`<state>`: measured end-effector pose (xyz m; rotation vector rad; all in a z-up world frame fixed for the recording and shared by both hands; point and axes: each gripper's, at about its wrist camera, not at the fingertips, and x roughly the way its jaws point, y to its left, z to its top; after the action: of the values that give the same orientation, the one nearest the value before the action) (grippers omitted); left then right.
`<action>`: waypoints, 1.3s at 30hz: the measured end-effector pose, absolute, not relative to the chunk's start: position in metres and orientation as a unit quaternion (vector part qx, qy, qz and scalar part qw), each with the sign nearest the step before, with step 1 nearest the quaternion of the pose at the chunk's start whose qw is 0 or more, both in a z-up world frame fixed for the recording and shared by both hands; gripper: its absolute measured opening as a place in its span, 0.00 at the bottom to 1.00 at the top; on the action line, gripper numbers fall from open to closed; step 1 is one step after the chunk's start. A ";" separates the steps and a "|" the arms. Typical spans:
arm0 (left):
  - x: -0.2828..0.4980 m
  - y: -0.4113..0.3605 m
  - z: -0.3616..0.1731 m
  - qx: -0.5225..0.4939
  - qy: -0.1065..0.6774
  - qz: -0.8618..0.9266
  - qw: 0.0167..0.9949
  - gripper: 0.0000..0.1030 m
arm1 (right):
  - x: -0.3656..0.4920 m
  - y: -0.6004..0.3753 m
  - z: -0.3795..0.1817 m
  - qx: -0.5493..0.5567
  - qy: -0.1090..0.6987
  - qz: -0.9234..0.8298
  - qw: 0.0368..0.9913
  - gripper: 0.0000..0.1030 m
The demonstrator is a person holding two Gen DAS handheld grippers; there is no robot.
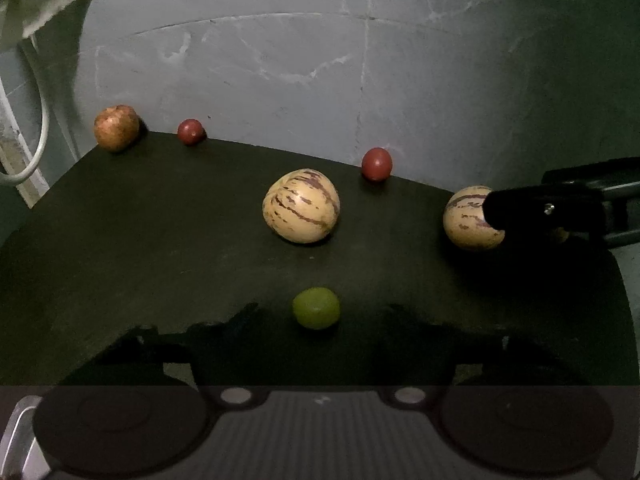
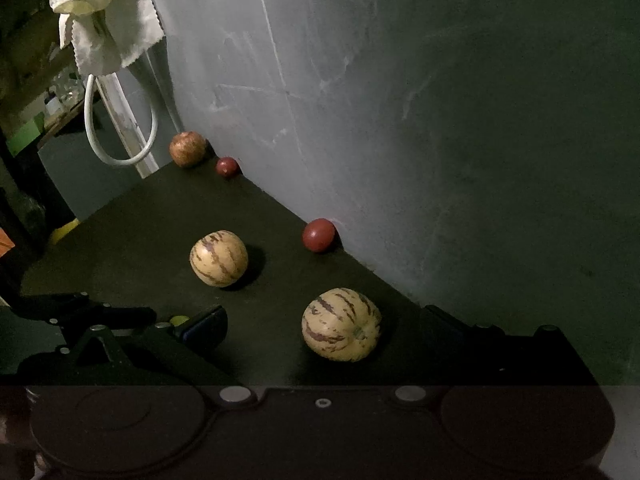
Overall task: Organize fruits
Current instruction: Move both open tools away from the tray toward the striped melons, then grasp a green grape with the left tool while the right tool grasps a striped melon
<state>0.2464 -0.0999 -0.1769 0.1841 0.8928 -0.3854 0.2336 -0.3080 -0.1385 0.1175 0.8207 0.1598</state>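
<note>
A small green fruit [image 1: 316,307] lies on the dark table [image 1: 160,240] between the fingers of my left gripper [image 1: 320,311]; a gap shows on each side, so it is open. One striped yellow melon [image 1: 301,206] sits mid-table. A second striped melon [image 2: 340,324] rests between the wide-apart fingers of my right gripper [image 2: 320,318], untouched; in the left wrist view that gripper [image 1: 516,200] partly hides it. Along the wall stand a brownish round fruit [image 1: 116,128], a small red fruit [image 1: 190,131] and a larger red fruit [image 1: 376,164].
A grey wall [image 1: 360,60] runs along the table's far edge. A white cloth [image 2: 104,20] and a looped white hose [image 2: 120,152] hang beyond the table's far left corner. The left gripper's black frame [image 2: 80,308] lies close beside my right gripper.
</note>
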 end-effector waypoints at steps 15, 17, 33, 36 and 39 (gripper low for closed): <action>0.253 -0.101 -0.182 0.088 0.435 -0.192 0.875 0.47 | 0.251 -0.306 -0.161 0.023 0.413 0.078 0.907 0.99; 0.255 -0.101 -0.183 0.087 0.435 -0.191 0.876 0.41 | 0.251 -0.306 -0.163 0.022 0.414 0.078 0.907 0.99; 0.258 -0.098 -0.179 0.082 0.431 -0.197 0.877 0.27 | 0.263 -0.302 -0.174 0.007 0.423 0.084 0.902 0.97; 0.259 -0.098 -0.178 0.081 0.431 -0.196 0.877 0.27 | 0.266 -0.300 -0.178 0.000 0.431 0.089 0.898 0.83; 0.259 -0.098 -0.178 0.079 0.431 -0.194 0.878 0.27 | 0.269 -0.298 -0.179 -0.009 0.436 0.089 0.896 0.67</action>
<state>0.2592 -0.0978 -0.1781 0.1649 0.8980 -0.4054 0.2687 -0.2975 -0.1794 -0.0192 0.9028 0.1836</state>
